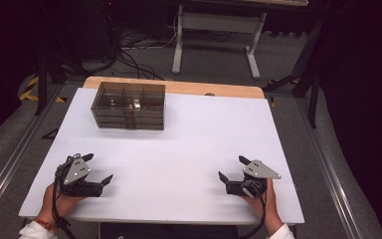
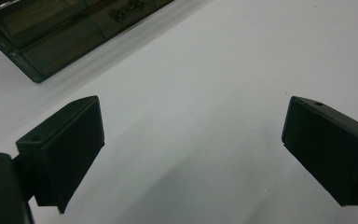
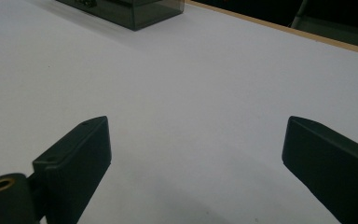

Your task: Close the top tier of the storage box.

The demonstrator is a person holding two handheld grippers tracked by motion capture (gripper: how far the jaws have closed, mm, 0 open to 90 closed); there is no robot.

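Nearest the camera, at the lower left and lower right of the high view, a person's two hands rest on the near edge of the white worktop [image 1: 194, 144], each holding a pair of tongs. The left tongs [image 1: 98, 168] and the right tongs [image 1: 231, 168] both stand wide open and hold nothing; in each gripper view bare worktop lies between the jaws.

The thing nearest in their reach is the smoky, see-through drawer box [image 1: 129, 105], a low stack of shallow compartmented drawers. It stands in the upper left of the high view, near the far edge of the worktop, well apart from both tongs. Its long axis runs left to right across the frame, parallel to the far edge, with the drawer fronts and their small pulls facing the person.

From the box outward: the left tongs lie below it and slightly left in the frame, so the box is almost straight ahead of them; in the left gripper view it sits in the upper left corner [image 2: 51, 32]. The right tongs lie below and far to the right, so the box is ahead and diagonally leftward; in the right gripper view its corner shows at the top edge [image 3: 135, 11]. Judged from this layout, the left hand is the nearer and better aligned for a forward reach to the drawer fronts.
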